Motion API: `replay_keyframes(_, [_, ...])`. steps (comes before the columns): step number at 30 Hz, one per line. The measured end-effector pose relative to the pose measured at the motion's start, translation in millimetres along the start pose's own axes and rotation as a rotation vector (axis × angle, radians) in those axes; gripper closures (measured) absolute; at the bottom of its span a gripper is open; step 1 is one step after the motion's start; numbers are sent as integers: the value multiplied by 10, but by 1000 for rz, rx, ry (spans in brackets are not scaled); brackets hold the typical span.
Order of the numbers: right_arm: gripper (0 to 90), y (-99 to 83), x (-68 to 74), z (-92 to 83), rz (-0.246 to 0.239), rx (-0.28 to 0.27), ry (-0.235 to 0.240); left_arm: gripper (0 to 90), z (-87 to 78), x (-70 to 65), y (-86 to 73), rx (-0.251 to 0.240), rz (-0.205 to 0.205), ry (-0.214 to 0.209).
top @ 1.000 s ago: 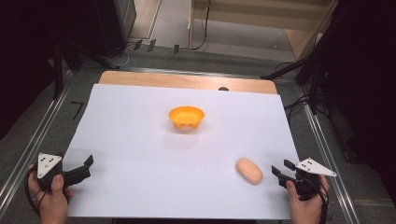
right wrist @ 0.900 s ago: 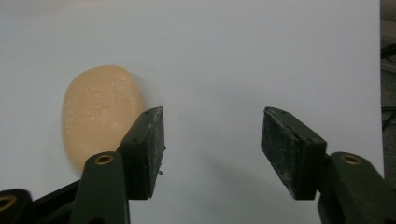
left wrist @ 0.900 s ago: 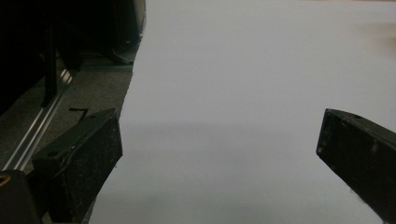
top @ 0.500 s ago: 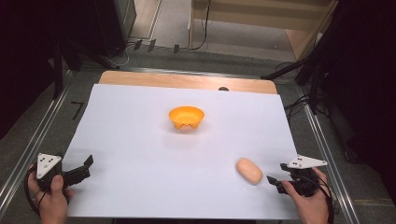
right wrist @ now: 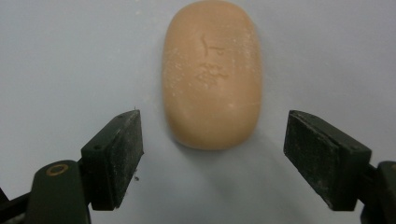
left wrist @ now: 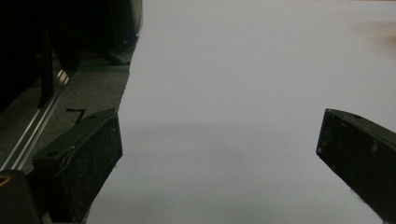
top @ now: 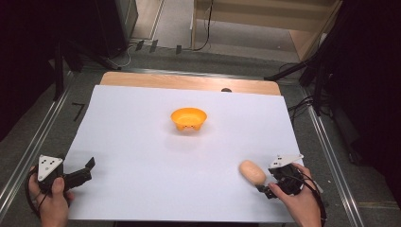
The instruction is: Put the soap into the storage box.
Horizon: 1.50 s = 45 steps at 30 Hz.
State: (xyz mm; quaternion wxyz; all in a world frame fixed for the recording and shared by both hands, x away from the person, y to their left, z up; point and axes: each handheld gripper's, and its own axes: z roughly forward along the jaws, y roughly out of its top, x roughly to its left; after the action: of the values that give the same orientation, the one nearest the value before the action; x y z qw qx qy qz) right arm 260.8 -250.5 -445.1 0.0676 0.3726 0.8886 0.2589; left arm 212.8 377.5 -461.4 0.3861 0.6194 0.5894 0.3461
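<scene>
Tan and smooth, the bread roll [top: 252, 172] lies flat on the white sheet [top: 142, 142] near its front right corner, long axis running away from the right gripper [top: 265, 188]. That gripper sits just beside the roll on the person's side, held low in the right hand [top: 298, 201], and its jaws have just been opening; in the right gripper view the two black pads [right wrist: 116, 156] stand spread to either side of the roll's [right wrist: 211, 72] near end, with white sheet showing between each pad and the crust, so nothing is pinched. Only the rounded tip of the roll reaches in between the pads. The roll's top has a few pale flecks and a small crease. Well apart, up the middle of the sheet, an orange bowl [top: 188, 118] stands upright. At the front left corner the left gripper [top: 82, 172] rests in the left hand [top: 49, 198], pointing along the sheet's edge; in the left gripper view its jaws are spread wide over bare sheet [left wrist: 233, 93] with nothing between them. A wooden tabletop [top: 189, 82] shows beyond the sheet's far edge.
</scene>
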Motion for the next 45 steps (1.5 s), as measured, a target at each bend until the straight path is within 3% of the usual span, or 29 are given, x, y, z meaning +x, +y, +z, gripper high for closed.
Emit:
replay_keyframes(15, [227,269,80,234,18,78,-15,10,6,0,3,8,2,3])
replay_keyframes(24, [318,343,42,354,25,113,-29,10,8,-2,3,7,2,3])
replay_keyframes(31, [324,393,40,374,-5,161,-28,10,13,-8,5,15,8,6])
replay_keyframes(36, [325,387,75,381,-2,159,-53,10,16,-12,5,16,10,8])
replay_keyframes(40, [325,401,91,389,29,167,-65,12,22,-23,7,22,16,12])
replay_keyframes(45, [331,410,82,389,6,172,-60,12,28,-26,9,26,21,14])
